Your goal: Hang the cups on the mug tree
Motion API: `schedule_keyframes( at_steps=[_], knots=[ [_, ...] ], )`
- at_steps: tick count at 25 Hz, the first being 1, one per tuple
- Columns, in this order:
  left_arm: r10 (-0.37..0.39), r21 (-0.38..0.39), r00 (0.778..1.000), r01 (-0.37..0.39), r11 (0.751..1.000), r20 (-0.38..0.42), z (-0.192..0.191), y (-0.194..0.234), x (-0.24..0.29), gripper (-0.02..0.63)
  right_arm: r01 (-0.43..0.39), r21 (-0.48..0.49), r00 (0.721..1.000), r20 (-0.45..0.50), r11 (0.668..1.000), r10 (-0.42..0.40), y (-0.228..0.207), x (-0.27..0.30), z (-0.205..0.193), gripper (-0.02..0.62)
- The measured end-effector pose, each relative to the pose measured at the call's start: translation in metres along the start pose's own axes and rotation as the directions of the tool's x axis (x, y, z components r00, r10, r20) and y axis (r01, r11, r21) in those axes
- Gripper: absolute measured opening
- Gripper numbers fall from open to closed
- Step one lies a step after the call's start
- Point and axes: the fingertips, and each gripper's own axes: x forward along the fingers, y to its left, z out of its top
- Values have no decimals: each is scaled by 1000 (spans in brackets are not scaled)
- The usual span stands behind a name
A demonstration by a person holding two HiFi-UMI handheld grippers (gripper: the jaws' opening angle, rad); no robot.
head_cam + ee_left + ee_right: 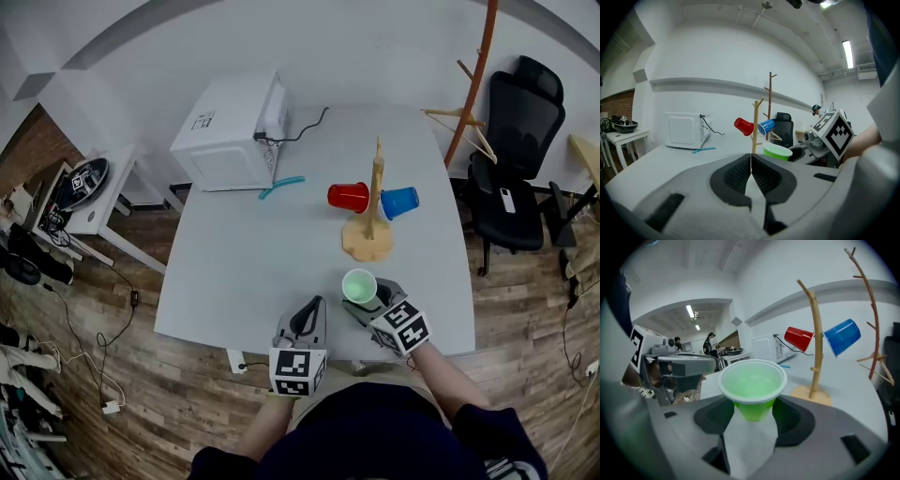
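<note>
A wooden mug tree (375,202) stands on the grey table (244,272), right of centre. A red cup (348,197) hangs on its left side and a blue cup (399,202) on its right. My right gripper (366,302) is shut on a green cup (359,287), held upright above the table's near edge, short of the tree. In the right gripper view the green cup (752,390) sits pinched between the jaws, with the tree (815,343) beyond it. My left gripper (309,317) is shut and holds nothing; its pads (740,174) meet.
A white microwave (232,131) stands at the table's far left, with a teal utensil (281,187) lying in front of it. A black office chair (517,159) and a wooden coat stand (473,84) are to the table's right. A small side table (89,192) is at the left.
</note>
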Motion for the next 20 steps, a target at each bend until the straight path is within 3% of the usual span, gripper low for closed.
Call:
schedule_keyframes(
  at_steps=[16, 20],
  knots=[
    [-59, 61, 995, 55, 997, 76, 22, -14, 3, 20, -52, 57, 988, 149, 997, 43, -7, -39, 76, 267],
    [-81, 102, 987, 66, 993, 142, 36, -19, 5, 21, -93, 78, 981, 179, 993, 77, -4, -49, 94, 267]
  ],
)
